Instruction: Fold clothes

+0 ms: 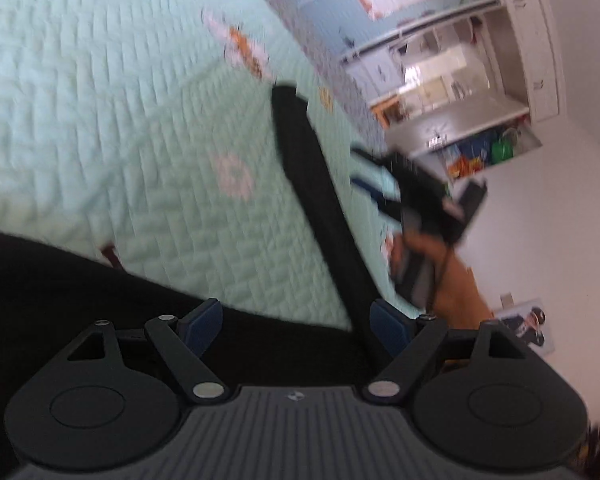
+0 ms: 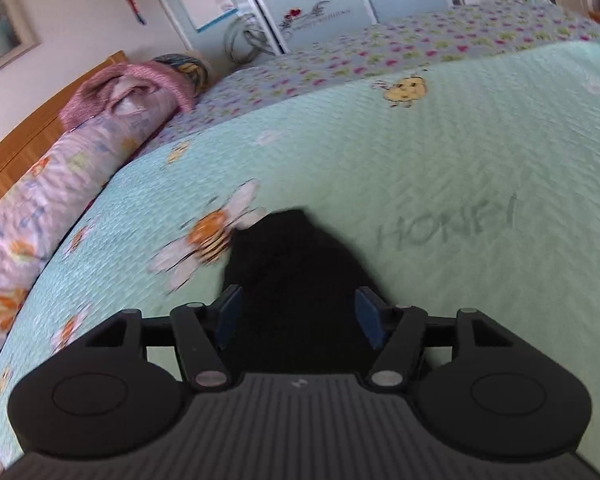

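I hold both grippers, left [image 1: 298, 328] and right [image 2: 298, 312], with jaws wide and gripping nothing; the black garment [image 2: 296, 264] lies flat between and ahead of them on the quilt [image 2: 440, 160], ready for folding

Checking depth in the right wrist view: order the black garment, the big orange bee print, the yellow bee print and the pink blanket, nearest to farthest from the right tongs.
1. black garment, between the tongs
2. orange bee print, left
3. yellow bee print, beyond
4. pink blanket, far left

Your left gripper [image 1: 296, 330] and right gripper [image 2: 298, 312], black linkage arms, blue pads [image 2: 228, 314], silver screws, ribbed grey housings.
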Demonstrator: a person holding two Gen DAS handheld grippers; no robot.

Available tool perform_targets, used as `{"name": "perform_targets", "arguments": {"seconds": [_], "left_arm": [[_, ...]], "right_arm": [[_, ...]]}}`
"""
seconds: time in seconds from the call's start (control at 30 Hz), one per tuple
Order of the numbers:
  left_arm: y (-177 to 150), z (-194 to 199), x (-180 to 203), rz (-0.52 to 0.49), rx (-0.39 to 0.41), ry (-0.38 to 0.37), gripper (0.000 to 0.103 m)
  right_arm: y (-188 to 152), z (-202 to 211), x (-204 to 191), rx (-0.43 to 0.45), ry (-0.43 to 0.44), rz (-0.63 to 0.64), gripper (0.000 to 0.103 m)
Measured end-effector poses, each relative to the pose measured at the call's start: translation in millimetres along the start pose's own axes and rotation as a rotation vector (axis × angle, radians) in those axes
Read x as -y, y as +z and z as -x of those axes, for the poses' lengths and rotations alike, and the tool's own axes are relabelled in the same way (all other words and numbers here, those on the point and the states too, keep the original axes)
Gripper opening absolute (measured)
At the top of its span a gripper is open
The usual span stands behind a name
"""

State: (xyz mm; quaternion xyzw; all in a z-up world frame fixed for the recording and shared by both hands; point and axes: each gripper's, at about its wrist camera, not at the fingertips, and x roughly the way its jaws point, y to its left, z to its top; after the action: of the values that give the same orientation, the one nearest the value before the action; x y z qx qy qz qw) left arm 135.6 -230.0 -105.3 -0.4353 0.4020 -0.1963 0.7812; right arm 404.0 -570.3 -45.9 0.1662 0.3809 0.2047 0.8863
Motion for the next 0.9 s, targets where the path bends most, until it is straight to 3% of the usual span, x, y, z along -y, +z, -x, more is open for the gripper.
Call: {"name": "perform_targets", "arguments": {"seconds": [0.17,0.3,0.4,0.47,0.5,0.53,0.67,0.8,0.9], "left_arm": [[2.2,-18.7,-11.1,0.034,-0.068,-0.05,0.084],[2.9,-25.4,-12.4,0.017,-0.095,-0.078,0.084],[1.3,-26.4,-13.2,0.016,-0.104,-0.091,0.084],[0.8,-25.5,-13.6,0.024,-0.106,-0.1,0.084],[1.0,-25.1,-14.5,0.03,-0.107,-0.105,0.084],[1.0,-24.2,-14.6,0.035,-0.108,-0.11,0.084],[1.9,-19.7,-14.5,0.044,-0.108,-0.114,0.084],[2.4,-12.7,-12.3,0.041,-0.09,-0.095,0.084],[5.1,-1.4,-10.8,0.046,-0.05,-0.085,0.084]], "right_arm": [[18.9,-55.8,32.7,-0.133,0.116,-0.077,0.073],[27.5,-83.6,30.6,-0.165,0.18,-0.017,0.082],[37.3,-98.9,32.7,-0.183,0.257,-0.039,0.08],[40.4,-106.5,32.0,-0.199,0.264,-0.058,0.053],[40.4,-110.2,30.1,-0.209,0.232,-0.051,0.025],[39.6,-112.8,28.2,-0.213,0.204,-0.045,0.019],[30.8,-104.4,21.5,-0.181,0.162,-0.051,0.014],[17.6,-82.2,-11.6,-0.13,0.088,0.026,0.009],[4.6,-50.1,-44.0,-0.075,0.102,0.048,0.008]]}}
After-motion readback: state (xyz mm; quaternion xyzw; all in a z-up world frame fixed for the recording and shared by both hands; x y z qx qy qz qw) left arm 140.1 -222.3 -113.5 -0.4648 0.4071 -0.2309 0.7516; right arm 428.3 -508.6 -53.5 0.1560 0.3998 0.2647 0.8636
